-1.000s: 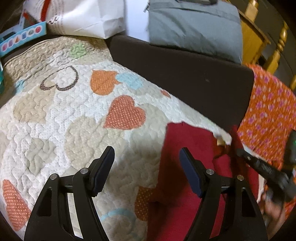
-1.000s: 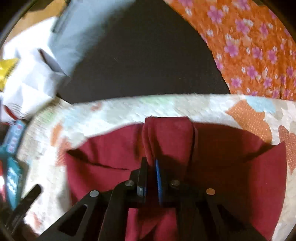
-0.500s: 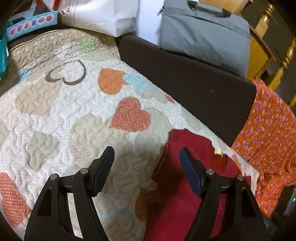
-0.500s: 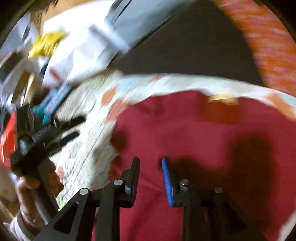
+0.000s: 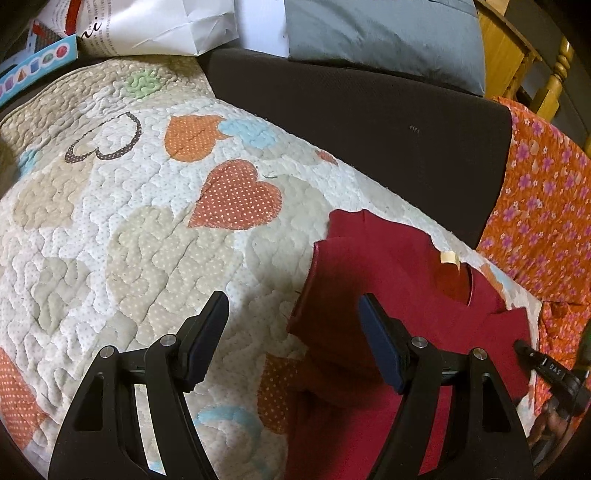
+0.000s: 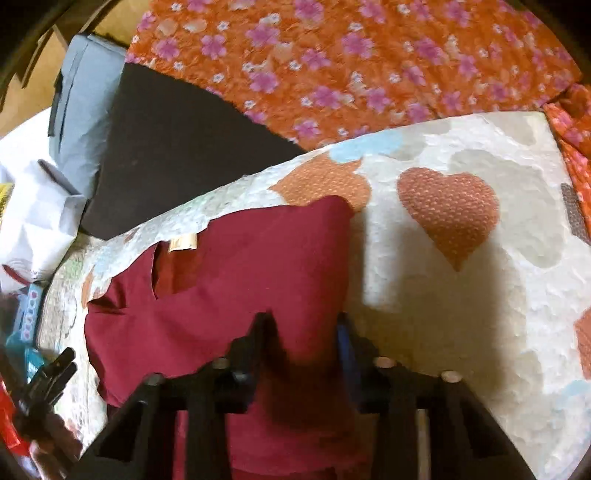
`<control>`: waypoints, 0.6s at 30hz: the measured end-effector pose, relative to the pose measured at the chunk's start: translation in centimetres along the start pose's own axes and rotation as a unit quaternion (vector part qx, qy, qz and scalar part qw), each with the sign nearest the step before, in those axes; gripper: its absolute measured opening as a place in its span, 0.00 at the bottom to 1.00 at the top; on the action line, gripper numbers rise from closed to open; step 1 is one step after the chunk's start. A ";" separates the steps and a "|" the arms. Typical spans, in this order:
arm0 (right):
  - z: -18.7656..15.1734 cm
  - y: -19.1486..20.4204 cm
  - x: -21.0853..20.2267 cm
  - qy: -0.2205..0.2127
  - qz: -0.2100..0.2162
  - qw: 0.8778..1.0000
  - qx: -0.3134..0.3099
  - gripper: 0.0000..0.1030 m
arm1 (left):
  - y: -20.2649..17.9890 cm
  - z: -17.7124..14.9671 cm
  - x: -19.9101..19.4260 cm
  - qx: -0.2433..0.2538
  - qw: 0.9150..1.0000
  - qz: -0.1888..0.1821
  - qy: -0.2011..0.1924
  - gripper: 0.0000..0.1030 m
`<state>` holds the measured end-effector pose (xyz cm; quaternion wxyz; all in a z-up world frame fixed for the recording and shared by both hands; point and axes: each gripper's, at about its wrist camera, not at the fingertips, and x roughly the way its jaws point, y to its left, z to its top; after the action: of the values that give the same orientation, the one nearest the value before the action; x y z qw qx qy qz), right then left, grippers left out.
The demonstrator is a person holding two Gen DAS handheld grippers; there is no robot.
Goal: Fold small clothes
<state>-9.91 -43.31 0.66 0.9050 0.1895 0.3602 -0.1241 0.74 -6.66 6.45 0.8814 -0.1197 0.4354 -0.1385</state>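
Note:
A small dark red shirt [image 5: 388, 266] lies on the heart-patterned quilt [image 5: 147, 221], its left side folded over and a cream neck label [image 5: 448, 257] showing. My left gripper [image 5: 291, 301] hovers open over the shirt's left folded edge, with nothing between its pads. In the right wrist view the shirt [image 6: 240, 266] stretches left of its right edge. My right gripper [image 6: 304, 321] stands low over that edge, jaws narrowly apart and closing. Red cloth lies under the gap, and the pads do not press on it.
A dark brown sofa back [image 5: 369, 122] runs behind the quilt, with a grey bag [image 5: 388, 37] and a white paper bag [image 5: 155, 26] beyond it. An orange floral cloth [image 5: 546, 206] lies to the right. A blue box [image 5: 33, 70] sits at far left.
My right gripper let go of the bunched red fold it pinched and swung to the shirt's right edge. The shirt now lies flatter and folded. The left gripper barely shifted.

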 end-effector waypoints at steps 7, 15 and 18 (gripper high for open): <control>0.4 -1.2 1.8 -0.011 -0.083 0.996 -0.039 0.18 | -1.1 -0.4 0.4 0.025 1.000 -0.003 0.006 0.71; -0.1 -1.3 -3.5 -0.060 -0.047 0.997 0.018 0.27 | -2.0 -0.7 0.5 0.043 0.999 -0.004 0.002 0.71; -0.9 1.4 -3.9 -0.035 0.004 0.999 -0.034 0.27 | -2.3 -1.4 2.2 0.056 0.998 0.012 0.030 0.71</control>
<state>-12.72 -41.31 3.10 0.9232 0.1561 0.3319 -0.1149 0.58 -9.75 4.77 0.8751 -0.0605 0.4542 -0.1560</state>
